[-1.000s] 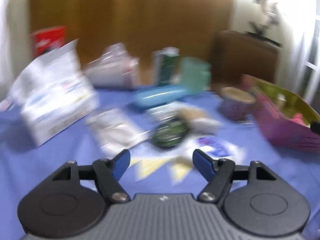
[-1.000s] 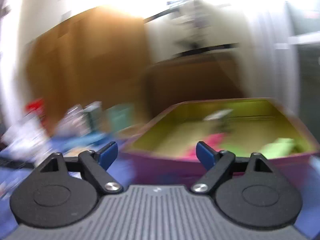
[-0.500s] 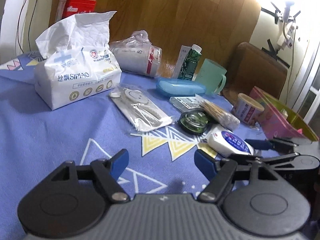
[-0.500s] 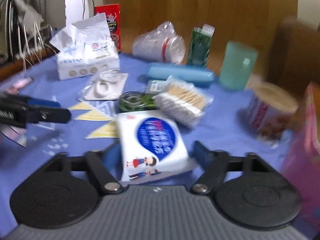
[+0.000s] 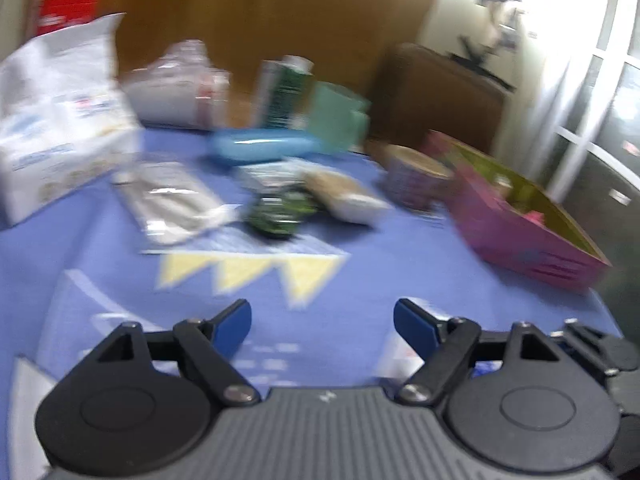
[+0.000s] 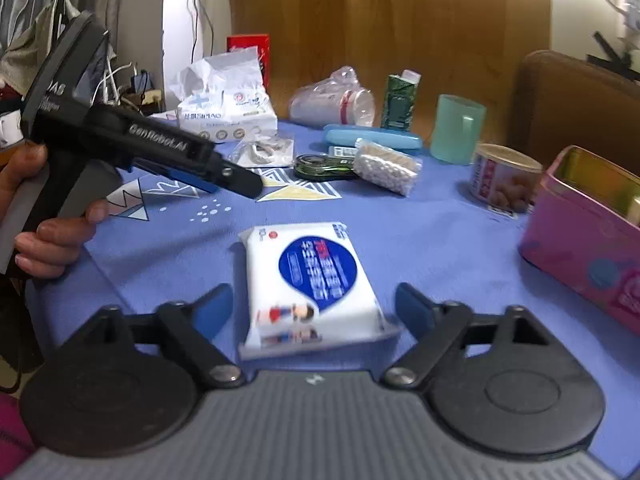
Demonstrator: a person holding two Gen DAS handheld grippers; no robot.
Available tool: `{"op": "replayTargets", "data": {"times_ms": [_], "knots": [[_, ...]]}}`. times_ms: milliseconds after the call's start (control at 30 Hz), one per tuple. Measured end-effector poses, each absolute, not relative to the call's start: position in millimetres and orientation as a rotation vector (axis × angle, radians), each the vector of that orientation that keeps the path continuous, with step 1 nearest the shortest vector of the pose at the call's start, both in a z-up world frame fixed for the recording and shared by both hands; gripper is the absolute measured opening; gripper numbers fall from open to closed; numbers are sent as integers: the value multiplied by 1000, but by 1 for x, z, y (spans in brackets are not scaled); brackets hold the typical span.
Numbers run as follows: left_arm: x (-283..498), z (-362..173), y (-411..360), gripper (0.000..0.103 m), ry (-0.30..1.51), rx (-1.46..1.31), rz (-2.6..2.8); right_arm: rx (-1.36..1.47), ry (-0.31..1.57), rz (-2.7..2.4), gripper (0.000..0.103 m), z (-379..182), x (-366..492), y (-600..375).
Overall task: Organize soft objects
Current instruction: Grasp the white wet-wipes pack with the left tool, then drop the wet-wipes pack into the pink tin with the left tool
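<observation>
Approach step in hand: right gripper [image 6: 314,304] jaws apart, straddling tissue pack [image 6: 310,280] on worktop [image 6: 440,240]. Left gripper [image 5: 322,320] jaws apart, empty. Next, probably: close on pack, carry to pink box [image 6: 580,240].

Left wrist view motion-blurred; pink box [image 6: 580,248] cut off right.

Right gripper [image 6: 314,308] sits low with fingers spread wide, nothing pinched. Left gripper [image 5: 322,320] is spread too, blurry. Left hand [image 6: 44,216] at 9 o'clock in the right wrist view, wrapped around its handle.
</observation>
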State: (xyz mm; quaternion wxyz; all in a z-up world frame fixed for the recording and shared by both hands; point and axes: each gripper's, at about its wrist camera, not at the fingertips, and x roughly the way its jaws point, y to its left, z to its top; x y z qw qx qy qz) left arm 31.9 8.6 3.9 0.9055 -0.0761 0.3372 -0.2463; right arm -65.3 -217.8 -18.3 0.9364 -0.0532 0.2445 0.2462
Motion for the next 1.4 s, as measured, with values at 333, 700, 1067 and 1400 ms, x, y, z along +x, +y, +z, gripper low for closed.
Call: {"op": "replayTargets", "data": {"times_ms": [333,700,1067,1400], "knots": [[15,-3,-47,59,751,-39,-634,-1,515,464,19,-23,-66,-238],[30,-1,-50,53,796,-108,-623,97,532,446,37,-23,-59,-254],[38,60,-93,50,603,-42,-705,49,318,304,26,2,-72,-264],[70,95,-219,76,432,140,-757,101,259,-70,35,16,-14,-349]]}}
